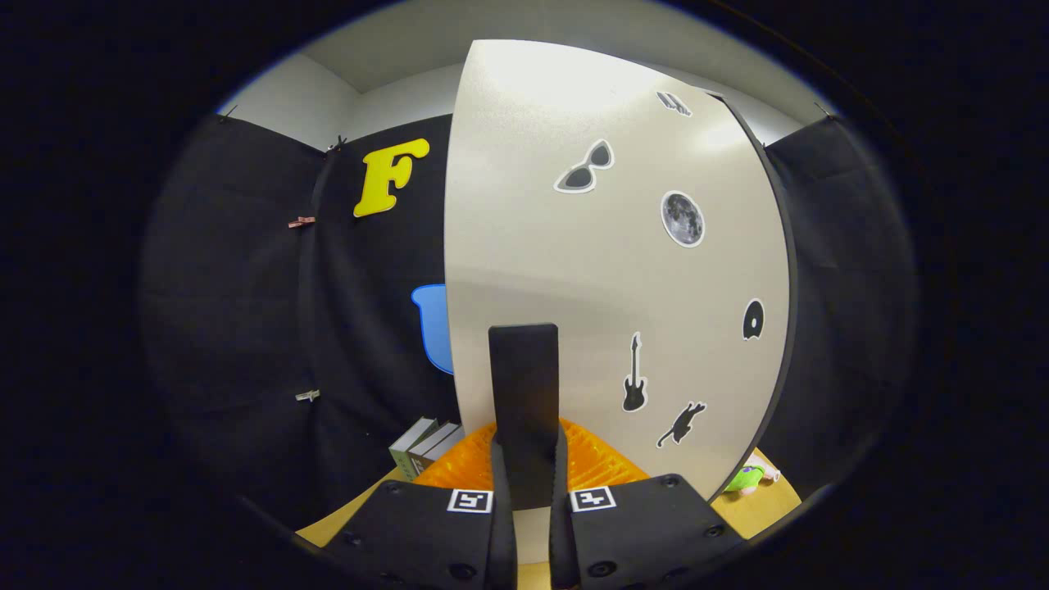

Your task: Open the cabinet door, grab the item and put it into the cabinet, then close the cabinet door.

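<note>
The door (590,270) of the cabinet stands straight ahead of us, a pale, faintly speckled panel with a dark edge band down its right side. Small stickers dot it: sunglasses (585,168), a moon (683,219), a guitar (634,385), a cat (682,424). A flat black handle (524,393) stands upright on the door's lower part, and our gripper (529,483) has its two ribbed fingers (500,492) pressed in on it from either side, pinching it. We judge that this hold is there to swing the door, though whether it is opening or closing we cannot tell. Behind the fingers lies something orange (590,463) with a ridged, moulded surface, resting on the tan table (762,504). To its left a few grey books (424,447) lean together. Past the door's lower right corner a small green item (746,479) lies on the table, soft-looking; we take it for the thing to be stowed, well apart from the fingers.
</note>
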Available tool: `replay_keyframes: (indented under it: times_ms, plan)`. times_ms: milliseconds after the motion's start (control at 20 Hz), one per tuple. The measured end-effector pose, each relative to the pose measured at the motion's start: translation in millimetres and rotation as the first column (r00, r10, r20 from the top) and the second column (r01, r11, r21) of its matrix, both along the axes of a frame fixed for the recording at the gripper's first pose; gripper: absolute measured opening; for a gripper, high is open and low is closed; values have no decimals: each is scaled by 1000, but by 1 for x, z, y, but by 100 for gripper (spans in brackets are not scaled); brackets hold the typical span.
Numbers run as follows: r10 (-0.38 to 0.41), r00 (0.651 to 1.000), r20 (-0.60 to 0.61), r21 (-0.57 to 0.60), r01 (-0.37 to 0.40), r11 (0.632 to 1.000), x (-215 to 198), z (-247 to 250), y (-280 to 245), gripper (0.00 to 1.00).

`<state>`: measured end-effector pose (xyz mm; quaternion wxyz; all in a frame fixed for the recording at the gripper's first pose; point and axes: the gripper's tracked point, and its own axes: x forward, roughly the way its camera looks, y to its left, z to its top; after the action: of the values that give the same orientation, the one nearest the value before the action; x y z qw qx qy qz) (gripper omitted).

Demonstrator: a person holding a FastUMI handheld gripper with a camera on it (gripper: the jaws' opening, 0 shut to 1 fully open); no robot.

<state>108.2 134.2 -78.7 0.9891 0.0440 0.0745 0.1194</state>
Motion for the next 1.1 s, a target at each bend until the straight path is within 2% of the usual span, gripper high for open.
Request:
replay_keyframes:
  times_ms: [250,450,800,1100]
  plan:
    - [30,1000,4,8,-30,1000,-43,9,-35,19]
    - [22,1000,13,14,-22,1000,-73,14,-70,19]
    - [-19,1000,16,2,19,1000,-113,19,-134,18]
    - [-94,995,30,-7,94,996,-129,21,-178,18]
